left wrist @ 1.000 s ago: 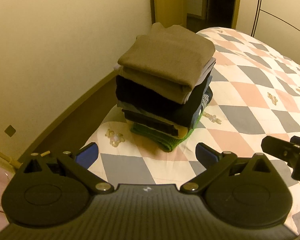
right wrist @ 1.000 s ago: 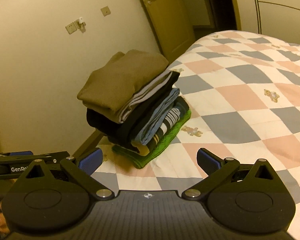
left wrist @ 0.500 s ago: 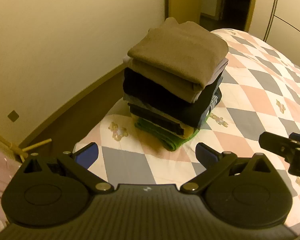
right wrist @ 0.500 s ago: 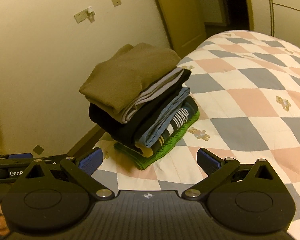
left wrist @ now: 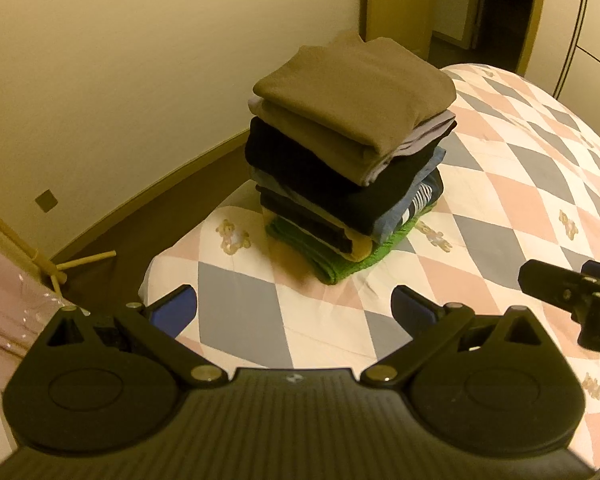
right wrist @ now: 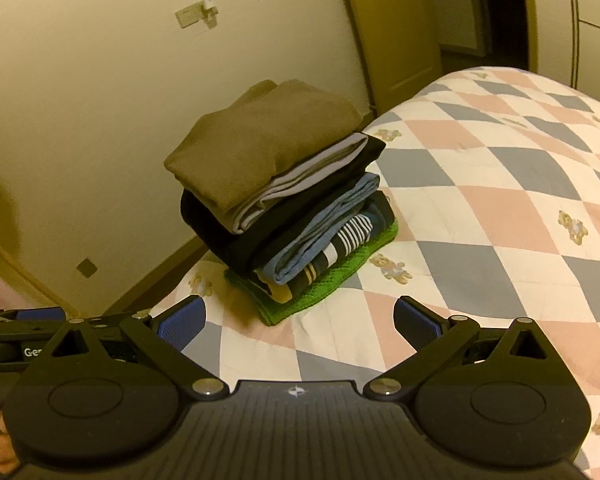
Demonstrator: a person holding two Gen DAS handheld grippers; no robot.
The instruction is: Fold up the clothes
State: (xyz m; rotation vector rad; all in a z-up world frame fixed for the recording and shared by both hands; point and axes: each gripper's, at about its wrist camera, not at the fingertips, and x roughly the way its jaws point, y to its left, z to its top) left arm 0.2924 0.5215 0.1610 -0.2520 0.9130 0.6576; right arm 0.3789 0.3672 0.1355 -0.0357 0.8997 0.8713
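A stack of folded clothes (left wrist: 352, 160) stands on the corner of the bed, with a brown garment (left wrist: 360, 92) on top and a green one (left wrist: 340, 268) at the bottom. It also shows in the right wrist view (right wrist: 284, 196). My left gripper (left wrist: 294, 308) is open and empty, held back from the stack over the quilt. My right gripper (right wrist: 300, 320) is open and empty too, a little short of the stack. The right gripper's tip shows in the left wrist view (left wrist: 572, 292).
The bed has a checked pink, grey and white quilt (left wrist: 520, 200). The wall (left wrist: 120, 60) and brown floor (left wrist: 148, 220) lie left of the bed corner. A wooden stand (left wrist: 60, 272) is at the left. A door (right wrist: 384, 28) and wardrobe are behind.
Both grippers have drawn back and up a little from the stack, so it looks slightly farther and more from above. The stack has not moved.
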